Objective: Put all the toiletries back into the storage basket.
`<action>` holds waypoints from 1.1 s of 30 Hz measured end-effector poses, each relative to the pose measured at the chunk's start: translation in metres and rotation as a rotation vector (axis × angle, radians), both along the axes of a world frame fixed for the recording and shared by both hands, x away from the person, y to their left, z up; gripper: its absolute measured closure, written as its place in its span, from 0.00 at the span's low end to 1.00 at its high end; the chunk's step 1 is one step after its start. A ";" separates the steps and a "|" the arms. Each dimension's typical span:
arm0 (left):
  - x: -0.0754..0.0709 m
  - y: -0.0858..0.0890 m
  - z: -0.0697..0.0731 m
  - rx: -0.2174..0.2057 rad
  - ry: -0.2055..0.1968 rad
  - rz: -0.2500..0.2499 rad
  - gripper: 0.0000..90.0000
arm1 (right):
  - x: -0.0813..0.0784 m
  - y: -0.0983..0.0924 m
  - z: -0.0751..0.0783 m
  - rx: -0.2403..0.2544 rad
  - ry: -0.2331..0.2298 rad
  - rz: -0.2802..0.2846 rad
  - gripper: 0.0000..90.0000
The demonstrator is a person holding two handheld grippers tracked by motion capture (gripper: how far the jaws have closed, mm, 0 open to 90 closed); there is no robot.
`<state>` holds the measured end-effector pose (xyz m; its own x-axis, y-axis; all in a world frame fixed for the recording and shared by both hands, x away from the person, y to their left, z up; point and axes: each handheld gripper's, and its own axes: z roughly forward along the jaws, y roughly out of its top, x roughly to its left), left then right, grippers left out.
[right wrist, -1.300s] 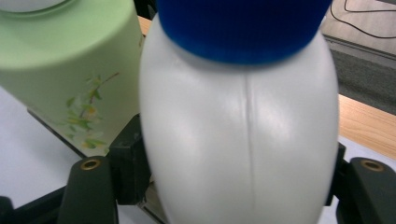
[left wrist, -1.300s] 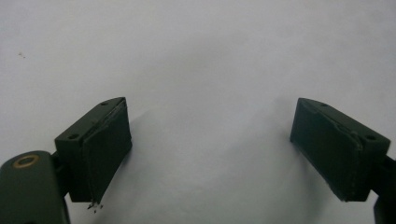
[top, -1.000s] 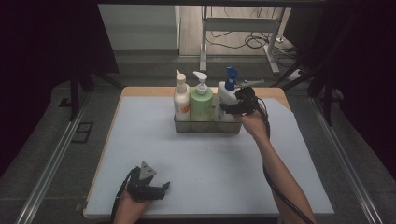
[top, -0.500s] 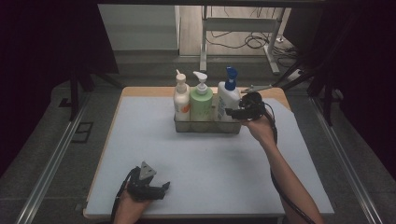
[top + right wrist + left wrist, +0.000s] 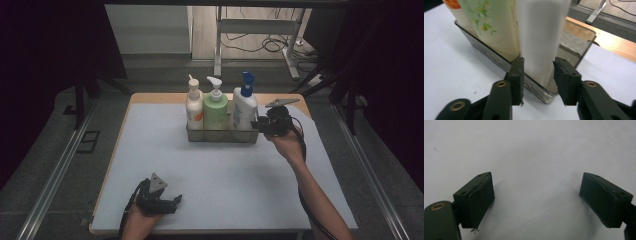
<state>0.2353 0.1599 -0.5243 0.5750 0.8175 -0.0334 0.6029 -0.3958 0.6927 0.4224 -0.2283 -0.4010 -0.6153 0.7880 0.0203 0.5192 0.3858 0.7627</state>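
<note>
We're at the right end of the clear caddy (image 5: 222,135) now, and our right tool (image 5: 257,125) has just been closing in on the white bottle with the blue pump (image 5: 244,111). In the right gripper view that bottle (image 5: 541,37) stands between the two jaws, low down at caddy-rim height; the pads sit just beside its flanks, and we can't tell whether they press yet, so we call it a narrowed but not yet clenched tool. The jaw tips reach over the caddy's near wall (image 5: 499,63).

To do this well, we judge the squeeze should land on the bottle's flat sides above the rim, not on the caddy wall, and the bottle should go straight up so it clears the green bottle (image 5: 215,107) next to it. A tilt could drag the caddy along.

The bottle stands upright in the caddy's right end, at the far middle of the worktop (image 5: 215,175), touching or nearly touching the green one; the cream bottle (image 5: 194,105) is at the left end.

Our left tool (image 5: 172,202) rests released on the near-left worktop, jaws wide and holding nothing.
</note>
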 end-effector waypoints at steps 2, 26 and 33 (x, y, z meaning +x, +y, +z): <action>0.000 0.000 0.000 0.000 0.000 0.000 0.14 | 0.000 -0.003 -0.002 -0.008 0.004 -0.016 0.76; 0.000 0.000 0.000 0.002 0.001 -0.001 0.14 | 0.050 -0.001 -0.025 -0.002 0.034 -0.094 0.99; 0.000 0.000 0.000 -0.001 0.001 0.000 0.14 | 0.058 0.002 -0.034 -0.004 0.058 -0.069 0.99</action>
<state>0.2354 0.1600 -0.5243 0.5750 0.8174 -0.0346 0.6038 -0.3954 0.6922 0.4808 -0.2260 -0.4351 -0.5579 0.8284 0.0513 0.5877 0.3507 0.7291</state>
